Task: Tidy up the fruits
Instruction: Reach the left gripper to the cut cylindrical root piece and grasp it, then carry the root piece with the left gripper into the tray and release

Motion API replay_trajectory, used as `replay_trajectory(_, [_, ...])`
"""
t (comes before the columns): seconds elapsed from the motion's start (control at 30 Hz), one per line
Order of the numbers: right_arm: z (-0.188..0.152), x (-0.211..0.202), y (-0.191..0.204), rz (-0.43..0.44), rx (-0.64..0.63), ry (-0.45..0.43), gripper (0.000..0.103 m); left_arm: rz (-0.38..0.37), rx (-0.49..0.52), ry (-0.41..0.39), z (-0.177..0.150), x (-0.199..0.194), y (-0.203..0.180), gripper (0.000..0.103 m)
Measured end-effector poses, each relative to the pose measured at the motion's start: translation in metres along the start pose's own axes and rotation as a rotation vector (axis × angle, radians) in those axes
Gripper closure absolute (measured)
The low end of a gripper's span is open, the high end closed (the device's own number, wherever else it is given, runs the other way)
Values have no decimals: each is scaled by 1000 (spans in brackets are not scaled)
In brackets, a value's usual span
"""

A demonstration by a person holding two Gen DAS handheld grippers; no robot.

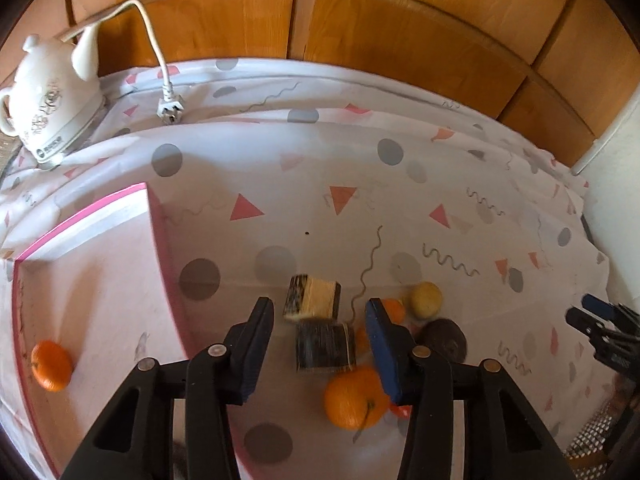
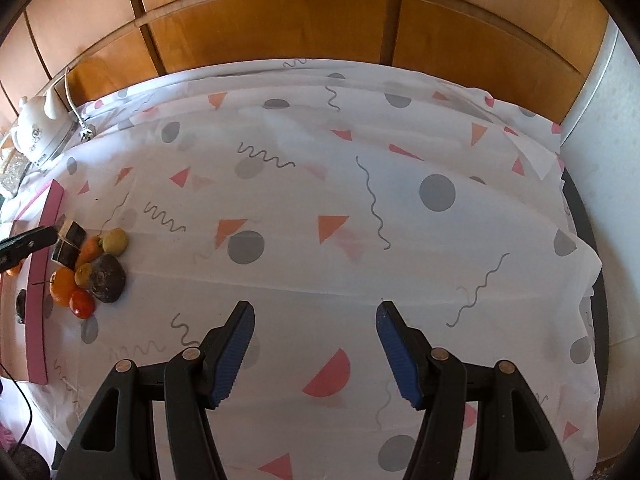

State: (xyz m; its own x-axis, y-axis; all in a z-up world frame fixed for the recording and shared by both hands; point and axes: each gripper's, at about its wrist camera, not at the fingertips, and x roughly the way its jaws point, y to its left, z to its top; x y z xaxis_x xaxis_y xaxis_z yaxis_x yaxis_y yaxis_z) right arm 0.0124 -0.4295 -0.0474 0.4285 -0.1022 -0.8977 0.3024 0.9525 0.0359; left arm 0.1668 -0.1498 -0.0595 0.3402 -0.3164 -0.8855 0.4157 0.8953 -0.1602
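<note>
A pile of fruit lies on the patterned tablecloth right of a pink box (image 1: 160,248). It holds two dark-skinned cut pieces (image 1: 313,298), (image 1: 325,346), a large orange (image 1: 354,398), a yellow fruit (image 1: 426,300), a dark purple fruit (image 1: 446,338), a red one (image 2: 82,304) and a small orange one (image 1: 394,309). One orange (image 1: 51,365) lies inside the box. My left gripper (image 1: 320,312) is open and empty, just above the cut pieces. My right gripper (image 2: 316,312) is open and empty over bare cloth, far right of the pile (image 2: 92,268).
A white electric kettle (image 1: 48,96) with its cord and plug (image 1: 170,106) stands at the back left. Wooden cabinet doors (image 1: 360,32) run behind the table. The table's right edge (image 2: 592,264) drops off near a white wall. The right gripper shows at the left view's edge (image 1: 600,320).
</note>
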Motion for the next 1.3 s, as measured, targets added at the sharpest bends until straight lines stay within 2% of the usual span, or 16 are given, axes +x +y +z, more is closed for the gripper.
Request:
replay_trajectory(0.13, [0, 1, -3, -1, 17, 7, 39, -4, -1, 42, 9, 21, -2, 56])
replay_trajectory(0.2, [0, 0, -2, 1, 16, 5, 39, 6, 4, 61, 11, 30, -2, 69])
replay_trajectory(0.23, [0, 1, -2, 2, 14, 4, 39, -4, 4, 62, 11, 33, -1, 70])
replay_trajectory(0.33, [2, 2, -4, 1, 24, 1, 39, -12, -5, 48, 12, 29, -1, 70])
replay_trajectory(0.5, [3, 3, -9, -10, 50, 0, 39, -52, -23, -38, 13, 0, 2, 70])
replay_trajectory(0.67, [3, 4, -10, -43, 52, 1, 39, -32, -69, -119, 10, -32, 18, 70])
replay_trajectory(0.83, [2, 2, -16, -63, 75, -3, 39, 8, -127, -155, -2, -56, 52, 70])
replay_trajectory(1.07, [0, 0, -17, -67, 85, -8, 39, 76, -243, -156, -26, -66, 108, 70])
replay_trajectory(1.3, [0, -1, -16, -68, 85, -12, 39, 123, -271, -129, -49, -61, 128, 70])
